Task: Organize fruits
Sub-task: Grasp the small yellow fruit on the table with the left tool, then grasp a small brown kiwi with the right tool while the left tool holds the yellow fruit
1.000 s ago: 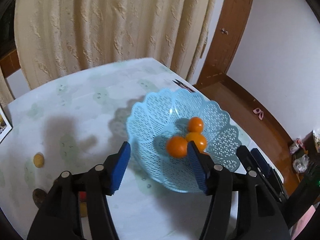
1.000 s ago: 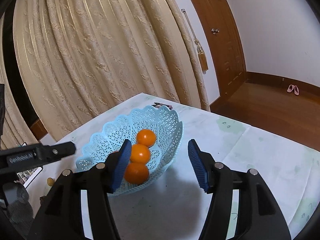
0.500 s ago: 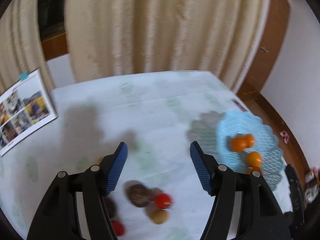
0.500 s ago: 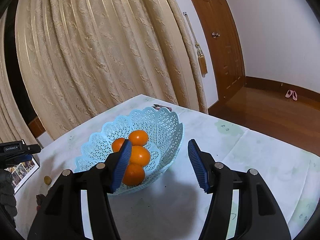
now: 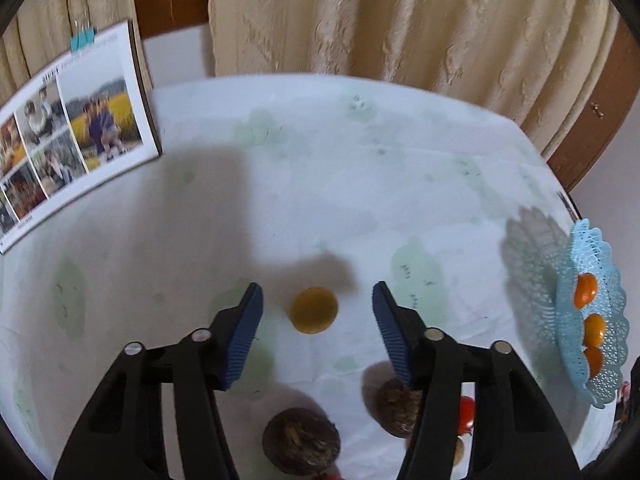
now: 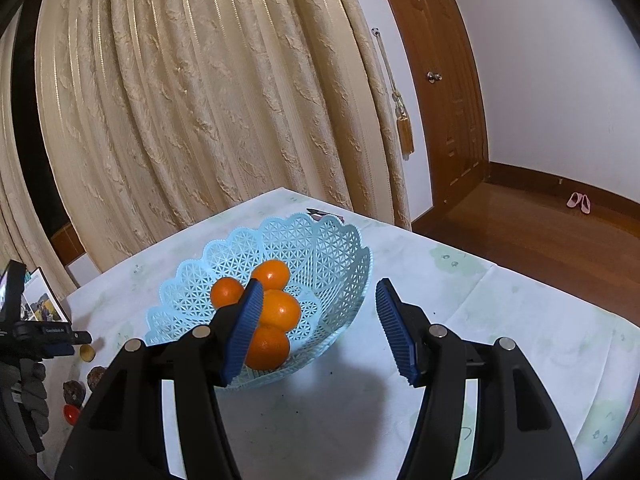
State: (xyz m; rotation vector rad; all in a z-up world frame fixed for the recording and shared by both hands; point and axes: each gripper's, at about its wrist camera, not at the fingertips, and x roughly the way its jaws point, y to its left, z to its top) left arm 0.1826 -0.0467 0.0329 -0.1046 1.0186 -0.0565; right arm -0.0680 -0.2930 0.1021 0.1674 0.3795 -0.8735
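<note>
Left wrist view: my left tongs are spread wide with nothing between the pads, and a small yellow-orange fruit lies on the table in line with the gap, touching neither pad. It looks round, so I can give it no long axis or heading. Nearer to me lie two rough brown fruits, one low in the middle and another partly hidden behind the right-hand finger, with a red fruit just beside it. A photo board stands tilted at the far left of the table, with beige curtains behind it. The blue lattice basket sits at the right edge, well apart from the loose fruit, with oranges inside.

Right wrist view: my right tongs are also wide and hold nothing, hanging above the table close in front of the basket. Four oranges are piled in it, touching one another; the left finger covers part of the pile. Far left, the other tool and the loose fruits show small on the table. A wooden door stands beyond the curtains.
</note>
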